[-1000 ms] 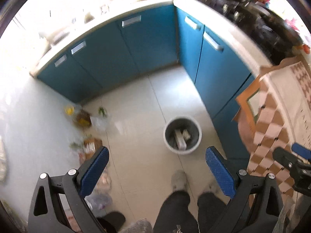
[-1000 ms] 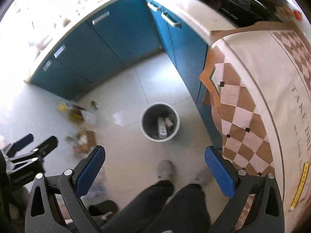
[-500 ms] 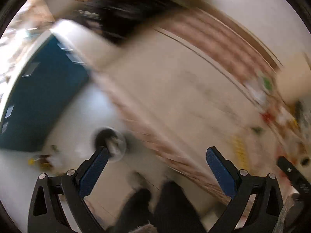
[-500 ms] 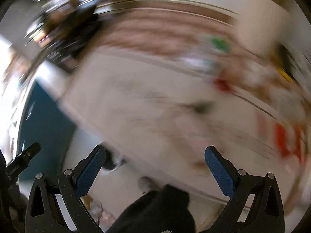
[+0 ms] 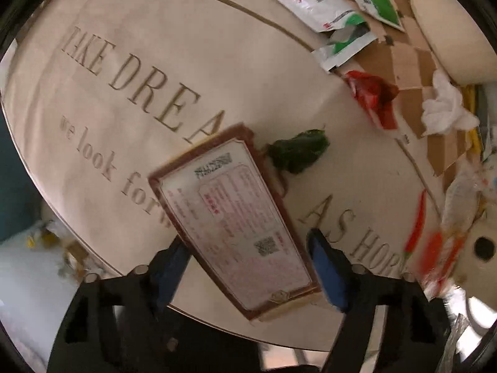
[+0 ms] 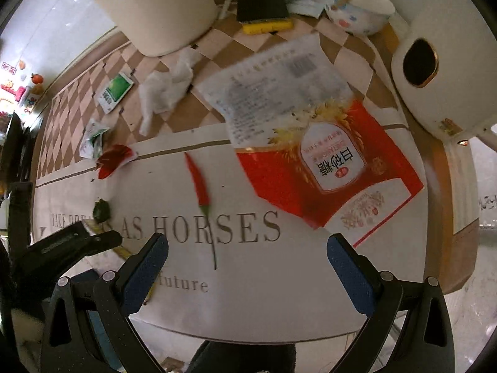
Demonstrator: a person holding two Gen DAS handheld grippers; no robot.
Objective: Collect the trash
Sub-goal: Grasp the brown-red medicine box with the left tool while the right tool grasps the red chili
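My left claw (image 5: 248,267), jaws closing, straddles the brown-edged box (image 5: 233,217) lying flat on the table (image 5: 124,93), its long axis running away between my pads (right claw (image 6: 248,267) hangs open, empty, farther off).

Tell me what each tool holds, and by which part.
The left tool is closing around the brown-edged packet, straddling its near end across the width; a firm grip cannot be confirmed. The right tool holds nothing.

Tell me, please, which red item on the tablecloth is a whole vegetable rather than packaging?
The slim red chilli pepper with its green stem; the other red items are wrappers.
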